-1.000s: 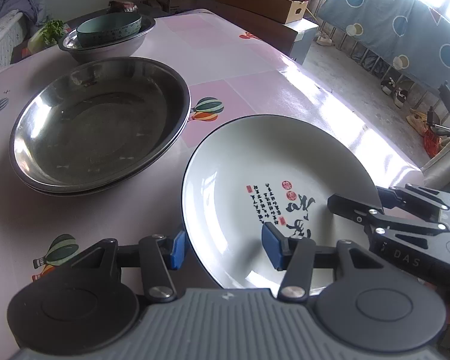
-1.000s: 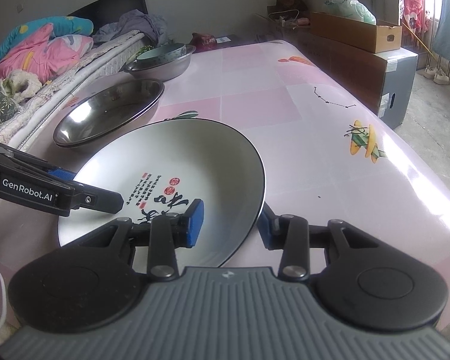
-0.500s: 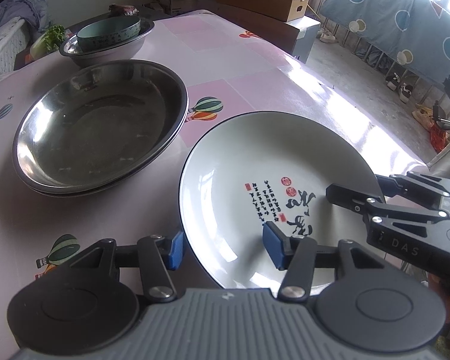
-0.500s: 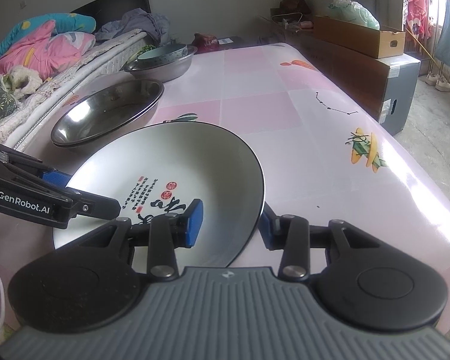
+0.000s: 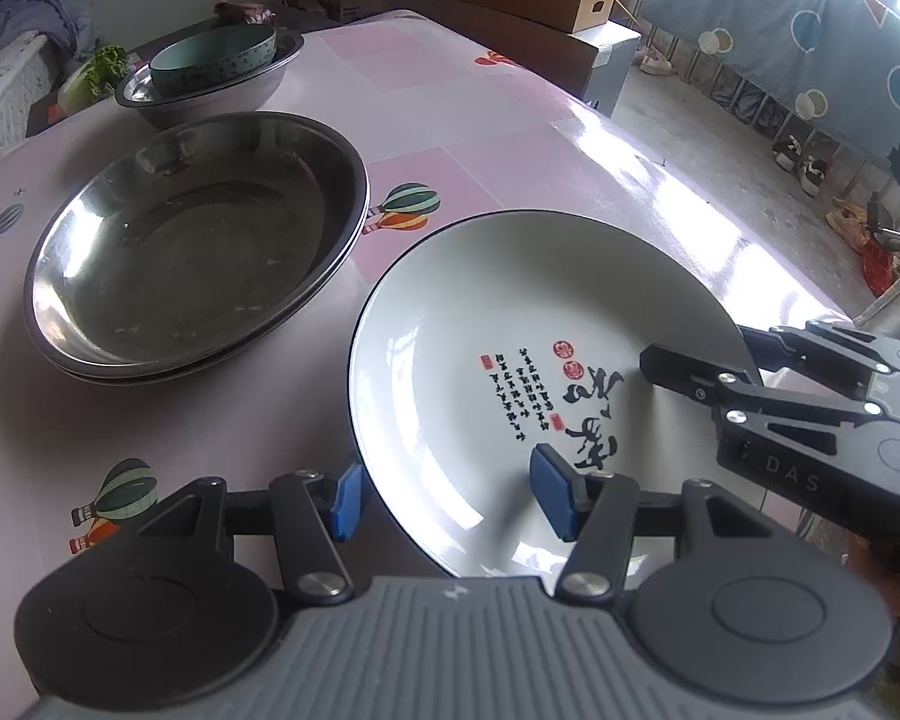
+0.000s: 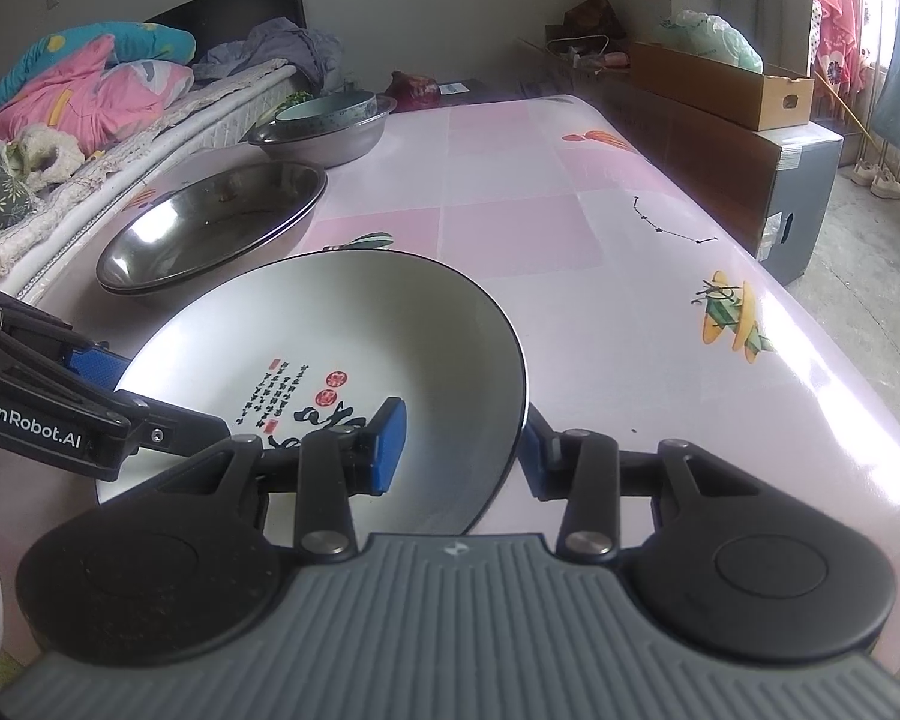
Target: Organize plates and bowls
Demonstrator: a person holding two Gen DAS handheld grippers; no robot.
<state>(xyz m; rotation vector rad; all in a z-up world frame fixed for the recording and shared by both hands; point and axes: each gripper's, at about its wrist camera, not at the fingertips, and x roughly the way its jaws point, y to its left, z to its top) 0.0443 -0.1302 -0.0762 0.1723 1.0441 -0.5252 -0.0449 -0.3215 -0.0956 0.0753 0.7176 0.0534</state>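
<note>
A white plate (image 5: 510,324) with a dark rim and black and red writing lies on the pink table; it also shows in the right wrist view (image 6: 342,330). My left gripper (image 5: 450,495) is open, its blue pads straddling the plate's near-left rim. My right gripper (image 6: 459,447) is open and straddles the plate's right rim. Stacked steel plates (image 5: 192,234) lie to the left of the white plate. A teal bowl (image 5: 213,57) sits in a steel bowl (image 5: 270,81) farther back.
The table's right edge (image 6: 822,372) drops to the floor. A bed with bedding (image 6: 78,114) runs along the table's left side. A cardboard box (image 6: 720,84) stands on a cabinet at the back right. Pink tabletop (image 6: 570,210) lies beyond the plate.
Both grippers and the white plate have shifted slightly, the plate appearing a little lifted and tilted. The pads stay apart around its rim.
</note>
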